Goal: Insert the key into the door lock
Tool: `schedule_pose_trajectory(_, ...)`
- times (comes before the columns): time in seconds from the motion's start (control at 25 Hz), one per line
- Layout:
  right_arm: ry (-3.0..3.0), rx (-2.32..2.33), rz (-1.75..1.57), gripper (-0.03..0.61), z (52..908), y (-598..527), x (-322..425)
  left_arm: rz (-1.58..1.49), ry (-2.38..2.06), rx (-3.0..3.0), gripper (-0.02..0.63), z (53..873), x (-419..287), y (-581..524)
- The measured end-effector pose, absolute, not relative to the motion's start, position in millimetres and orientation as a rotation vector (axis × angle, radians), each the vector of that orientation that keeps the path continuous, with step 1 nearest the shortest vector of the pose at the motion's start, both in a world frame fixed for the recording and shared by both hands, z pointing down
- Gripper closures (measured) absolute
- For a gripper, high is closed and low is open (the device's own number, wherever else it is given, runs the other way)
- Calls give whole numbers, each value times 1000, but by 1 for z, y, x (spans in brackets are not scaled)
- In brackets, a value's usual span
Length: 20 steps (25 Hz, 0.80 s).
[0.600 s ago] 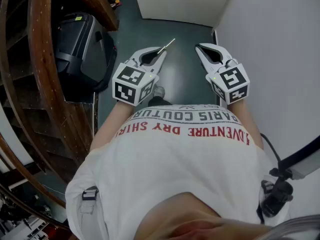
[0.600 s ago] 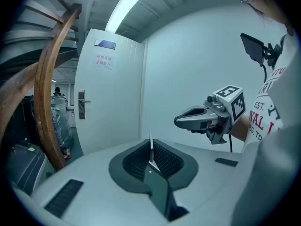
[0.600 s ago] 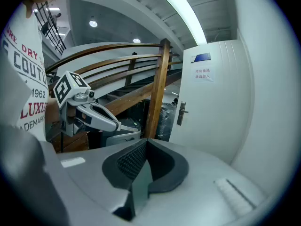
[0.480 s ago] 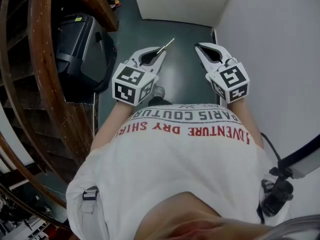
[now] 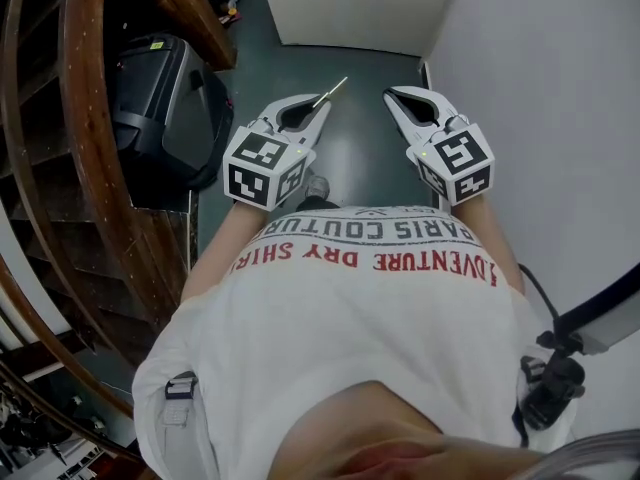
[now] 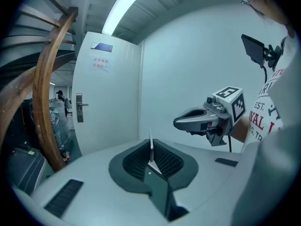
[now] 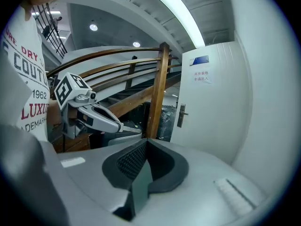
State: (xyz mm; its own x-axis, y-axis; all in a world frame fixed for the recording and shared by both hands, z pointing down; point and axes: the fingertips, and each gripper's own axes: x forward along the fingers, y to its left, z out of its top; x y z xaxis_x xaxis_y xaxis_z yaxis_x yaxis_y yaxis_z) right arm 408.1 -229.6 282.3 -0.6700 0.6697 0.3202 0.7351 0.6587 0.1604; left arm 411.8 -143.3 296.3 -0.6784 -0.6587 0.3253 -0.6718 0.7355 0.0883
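You are gripping the slim silver metal key (image 6: 151,147) in your left claw (image 5: 322,108), right claw (image 5: 392,98) sitting shut and empty. The white door's silver lock (image 6: 79,108) is waiting well apart, insertion not yet begun.

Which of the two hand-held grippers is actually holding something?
The left hand-held gripper: a thin metal key sticks out from its closed jaws. The right hand-held gripper is shut on nothing.
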Motion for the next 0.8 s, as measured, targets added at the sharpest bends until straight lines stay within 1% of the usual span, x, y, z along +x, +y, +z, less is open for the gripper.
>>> schedule_pose_trajectory(0.24, -2660, -1168, -384, 577, 284, -236, 408, 80, -2607, 1042, 591, 295, 413, -154)
schedule_pose_trajectory(0.48, -2616, -1208, -370, 577, 300, -216, 378, 60, -2609, 974, 591, 305, 393, -130)
schedule_pose_trajectory(0.6, -2596, -1220, -376, 577, 312, -200, 351, 26, -2604, 941, 591, 317, 366, -109)
schedule_pose_trajectory(0.8, -2566, -1215, -387, 577, 337, -163, 280, -14, -2612, 933, 591, 337, 288, -68)
